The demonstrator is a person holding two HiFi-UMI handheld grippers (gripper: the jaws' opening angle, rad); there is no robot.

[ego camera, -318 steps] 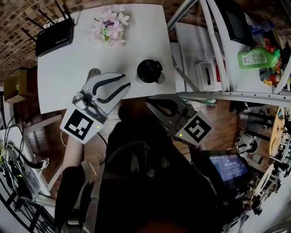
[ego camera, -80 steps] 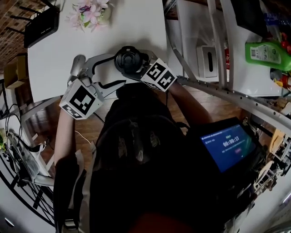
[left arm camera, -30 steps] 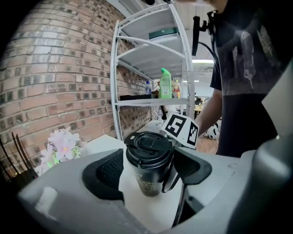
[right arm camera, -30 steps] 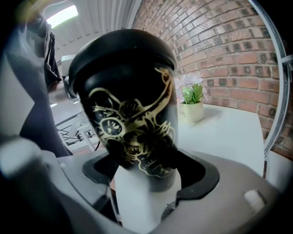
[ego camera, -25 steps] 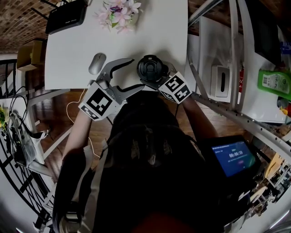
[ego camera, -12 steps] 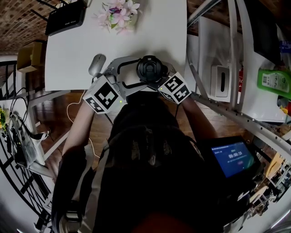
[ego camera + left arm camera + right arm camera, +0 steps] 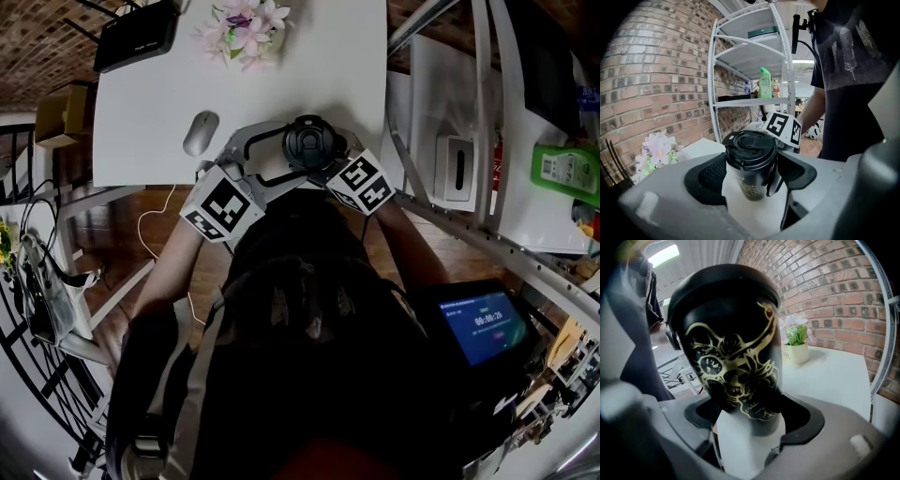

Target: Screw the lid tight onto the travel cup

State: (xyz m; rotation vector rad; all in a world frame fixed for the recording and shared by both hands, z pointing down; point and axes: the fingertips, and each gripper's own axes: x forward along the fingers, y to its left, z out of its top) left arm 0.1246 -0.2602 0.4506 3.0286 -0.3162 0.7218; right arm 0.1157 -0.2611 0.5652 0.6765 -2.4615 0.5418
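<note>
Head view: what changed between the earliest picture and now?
The right hand-held gripper came forward from the table edge and took hold of the travel cup by its body. The left hand-held gripper, open beside the cup a second ago, swung in and closed around it at the lid. The mouse, flowers and router stayed put.

White rectangular counter. Upright near the front edge, right of centre: black lidded travel cup with gold print. Left of it and apart from it, also near the front edge: grey oval computer mouse. At the far edge, near centre: pink-and-white flowers in a small white pot. At the far left corner: black router with antennas.
</note>
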